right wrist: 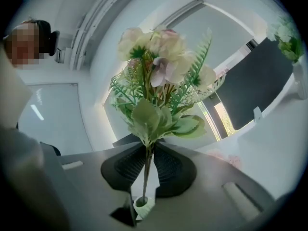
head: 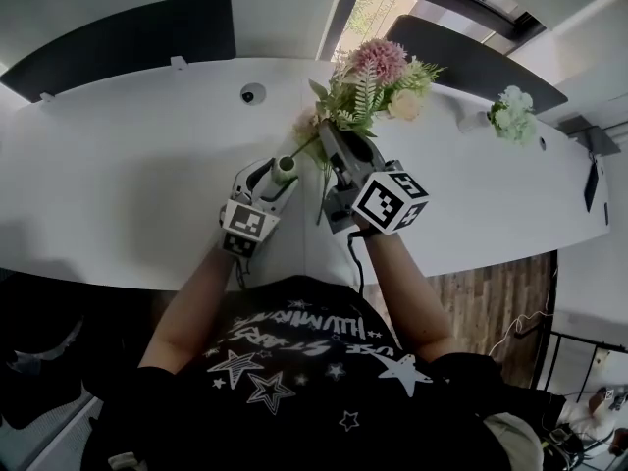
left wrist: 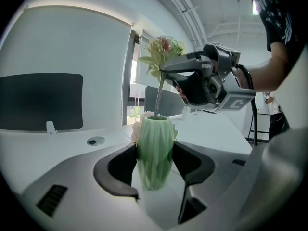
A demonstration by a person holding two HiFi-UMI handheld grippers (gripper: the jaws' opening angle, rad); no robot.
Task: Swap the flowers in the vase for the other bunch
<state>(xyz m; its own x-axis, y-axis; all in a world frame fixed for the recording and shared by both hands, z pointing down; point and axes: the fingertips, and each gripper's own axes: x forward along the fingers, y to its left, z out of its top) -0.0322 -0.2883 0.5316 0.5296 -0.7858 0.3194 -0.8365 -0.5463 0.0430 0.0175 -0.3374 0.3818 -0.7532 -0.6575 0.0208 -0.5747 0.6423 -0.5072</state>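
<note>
A green ribbed vase (left wrist: 155, 153) stands on the white table (head: 128, 175) between the jaws of my left gripper (left wrist: 155, 166), and both pads touch its sides. My right gripper (right wrist: 148, 160) is shut on the thin stem of a bunch of pink and cream flowers with ferns (right wrist: 159, 90). The stem's foot is in the vase's mouth (right wrist: 143, 204). In the head view the bunch (head: 373, 77) rises over the right gripper (head: 339, 143), beside the left gripper (head: 278, 180). A white and green bunch (head: 512, 114) stands far right.
A pale pink flower (left wrist: 139, 121) lies on the table just behind the vase. A round cable port (head: 253, 93) sits in the tabletop at the back. Dark panels (head: 128, 37) stand beyond the far edge. The table's near edge is at my body; wooden floor (head: 491, 297) lies to the right.
</note>
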